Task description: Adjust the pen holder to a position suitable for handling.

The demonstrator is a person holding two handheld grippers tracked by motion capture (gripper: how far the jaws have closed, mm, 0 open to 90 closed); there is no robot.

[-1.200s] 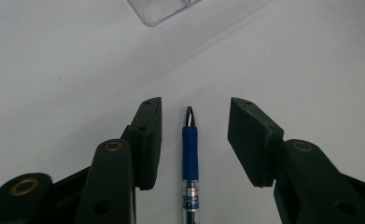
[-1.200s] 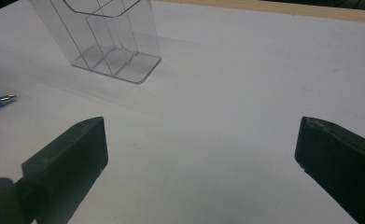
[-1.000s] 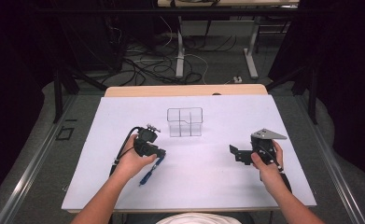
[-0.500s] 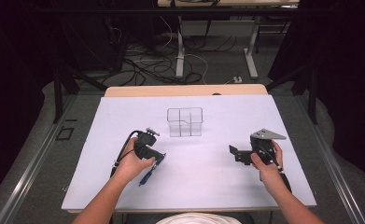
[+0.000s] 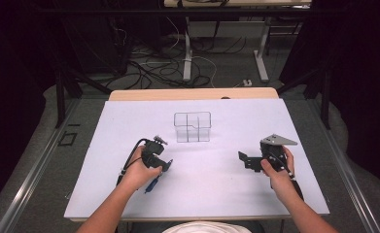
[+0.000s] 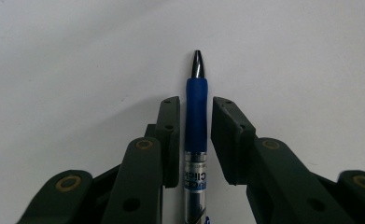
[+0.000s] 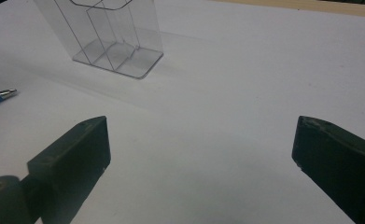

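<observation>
**Left gripper closes in around the blue pen**

The blue pen with a rubbery blue grip, silver tip and clear barrel (image 6: 196,126) lies flat on the white table cover (image 5: 216,194), at the near-left part of it, its tip pointing away from the left gripper (image 6: 195,105). The pen sits lengthwise between that gripper's two black jaws, which have just been closing. A thin strip of white shows on each side of the grip, wider on the right in the left gripper view, so the pads seem not yet to press on it, though the contact on the left side is hard to judge. From above, the person's left hand (image 5: 139,172) holds the gripper low over the pen, whose blue end pokes out beneath it.

Beyond it, near the table's middle, stands a clear plastic organizer box with inner dividers (image 5: 192,127), well apart from the pen.

At the right, the right gripper (image 7: 201,140) rests in the person's right hand (image 5: 275,167) with its jaws wide apart over bare cover.
</observation>
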